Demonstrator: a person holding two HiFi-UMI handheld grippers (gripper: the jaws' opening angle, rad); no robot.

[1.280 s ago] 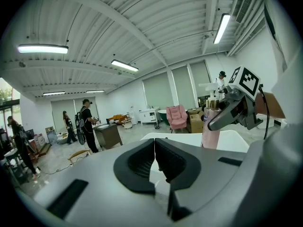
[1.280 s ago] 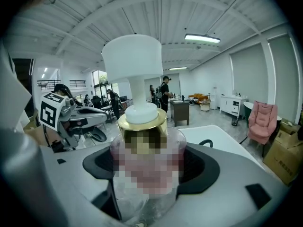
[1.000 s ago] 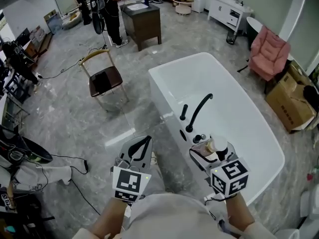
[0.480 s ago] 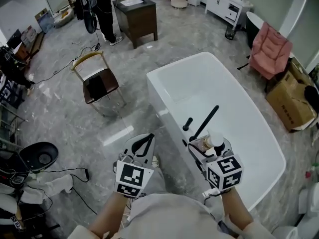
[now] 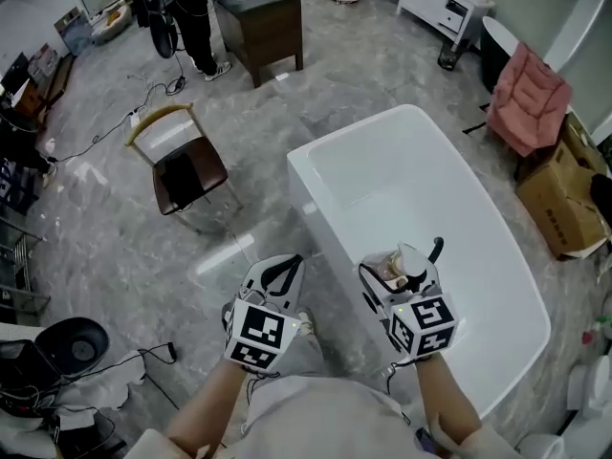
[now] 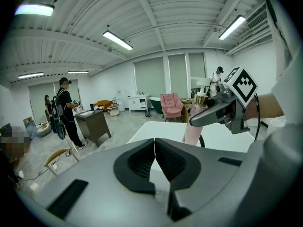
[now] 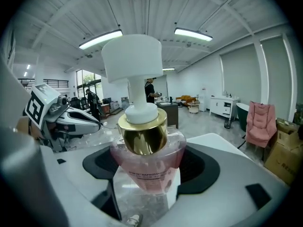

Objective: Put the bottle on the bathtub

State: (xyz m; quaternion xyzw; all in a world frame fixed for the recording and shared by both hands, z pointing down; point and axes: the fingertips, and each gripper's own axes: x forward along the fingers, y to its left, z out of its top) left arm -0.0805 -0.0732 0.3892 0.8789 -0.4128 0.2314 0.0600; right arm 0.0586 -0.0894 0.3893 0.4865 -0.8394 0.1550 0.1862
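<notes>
A clear bottle of pink liquid [image 7: 147,167] with a gold collar and white pump head sits upright between the pads of my right gripper [image 5: 397,275], which is shut on it. In the head view the bottle [image 5: 400,264] hangs over the near rim of the white bathtub [image 5: 382,175], close to a black faucet [image 5: 436,250] that the gripper mostly hides. The left gripper view catches the bottle [image 6: 193,126] from the side. My left gripper [image 5: 281,272] is shut and holds nothing, over the grey floor left of the tub.
A chair [image 5: 182,165] stands on the marble floor to the left. A dark cabinet [image 5: 258,22] and a person [image 5: 186,12] are farther back. A pink armchair [image 5: 531,103] and a cardboard box [image 5: 559,204] lie to the right of the tub.
Both grippers have moved up and forward toward the tub. The bottle now covers most of the black faucet, which showed in full a second ago.
</notes>
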